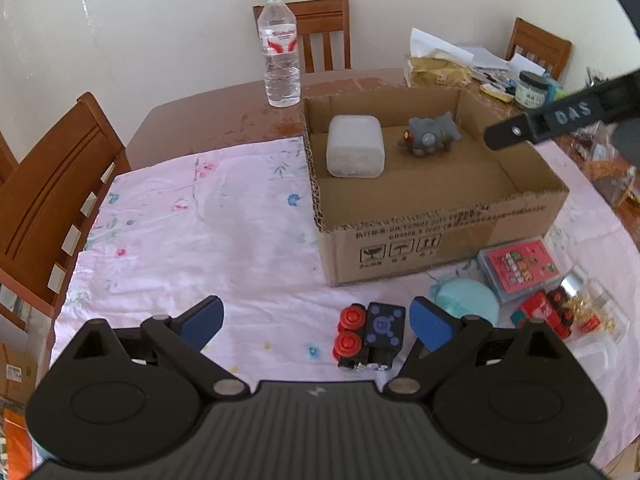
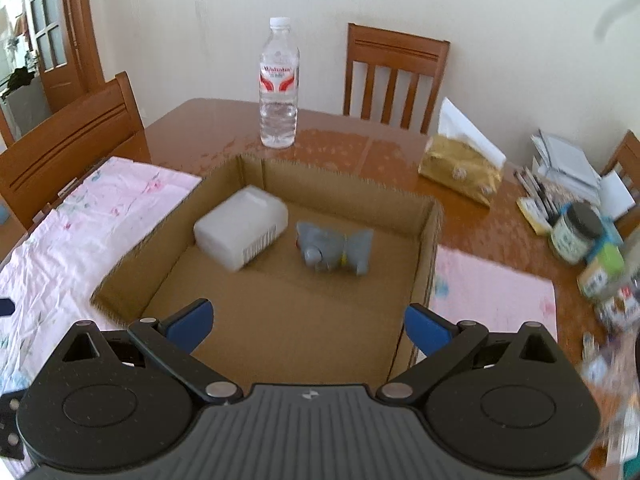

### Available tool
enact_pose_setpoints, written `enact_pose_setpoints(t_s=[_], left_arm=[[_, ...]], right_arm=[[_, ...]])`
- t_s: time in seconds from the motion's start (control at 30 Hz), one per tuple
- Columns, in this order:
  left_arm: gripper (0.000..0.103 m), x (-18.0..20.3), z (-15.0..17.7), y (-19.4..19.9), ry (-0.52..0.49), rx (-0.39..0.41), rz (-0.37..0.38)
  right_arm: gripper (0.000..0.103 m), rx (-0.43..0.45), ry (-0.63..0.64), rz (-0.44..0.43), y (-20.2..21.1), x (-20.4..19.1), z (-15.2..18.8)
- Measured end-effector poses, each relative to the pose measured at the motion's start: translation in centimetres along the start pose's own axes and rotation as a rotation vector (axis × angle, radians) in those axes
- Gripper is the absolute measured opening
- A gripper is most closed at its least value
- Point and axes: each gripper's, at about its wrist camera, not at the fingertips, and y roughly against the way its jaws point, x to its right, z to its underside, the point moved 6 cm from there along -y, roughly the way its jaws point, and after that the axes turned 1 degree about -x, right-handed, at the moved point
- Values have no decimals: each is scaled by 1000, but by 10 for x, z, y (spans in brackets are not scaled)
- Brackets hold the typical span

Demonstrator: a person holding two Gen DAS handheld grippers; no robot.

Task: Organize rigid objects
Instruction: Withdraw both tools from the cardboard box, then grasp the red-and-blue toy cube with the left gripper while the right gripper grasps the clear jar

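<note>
The left gripper (image 1: pixel 316 322) is hovering with its jaws spread wide and nothing between the pads, angled down over the pink floral cloth (image 1: pixel 180 248) near the table's near edge. Just ahead of it, slightly toward its right finger, a black toy block with red wheels (image 1: pixel 370 336) is lying on the cloth, apparently the next piece to collect. Beside it, toward the right edge, are sitting a pale blue round case (image 1: pixel 468 302), a red toy vehicle (image 1: pixel 540 312) and a red-faced card box (image 1: pixel 516 270). To take the block cleanly, the left hand should probably be shifting a little rightward so the block sits centred between the fingers, then lowering before closing across its narrower sides. The right gripper (image 2: pixel 308 322) is hanging over the near wall of the cardboard box (image 2: pixel 424 248), its jaws fully apart and holding nothing. Farther in, against the box's far wall, a white plastic container (image 2: pixel 240 232) and a grey toy figure (image 2: pixel 334 250) are resting side by side, not touching. Beyond the box, a water bottle (image 2: pixel 279 84) is standing upright on the bare table (image 2: pixel 360 140).
</note>
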Motion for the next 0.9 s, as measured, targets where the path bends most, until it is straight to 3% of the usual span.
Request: enact_pose_setpoints(t_s=[0.47, 0.9], left_arm=[[99, 6, 25, -22, -129, -49, 176], [99, 19, 22, -68, -178, -50, 224]], right_arm=[[103, -67, -126, 104, 37, -39, 84], [103, -111, -204, 186, 58, -69, 129]])
